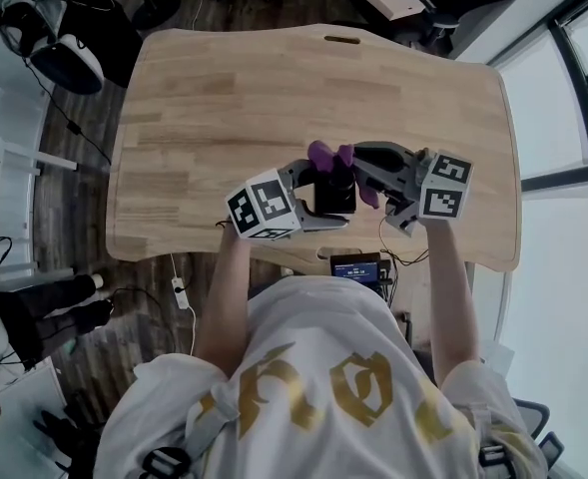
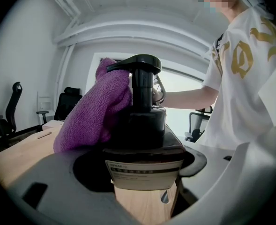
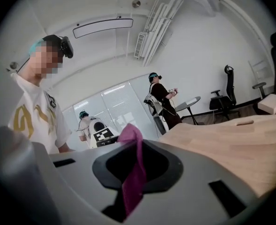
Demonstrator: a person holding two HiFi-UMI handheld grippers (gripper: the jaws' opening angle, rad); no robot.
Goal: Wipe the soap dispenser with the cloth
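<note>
upright dark pump soap dispenser with purple cloth draped against it.

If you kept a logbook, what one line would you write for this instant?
left gripper: shut on soap dispenser | right gripper: shut on purple cloth | cloth: against dispenser's pump

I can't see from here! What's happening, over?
Left gripper shut on dispenser. Right gripper shut on cloth, cloth against dispenser. Nothing in the way.

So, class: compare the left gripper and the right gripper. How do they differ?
The left gripper clamps the dark soap dispenser; the right gripper pinches the purple cloth. Left jaws stand wide round it; right jaws nearly meet on a thin fold. Both are shut on something.
</note>
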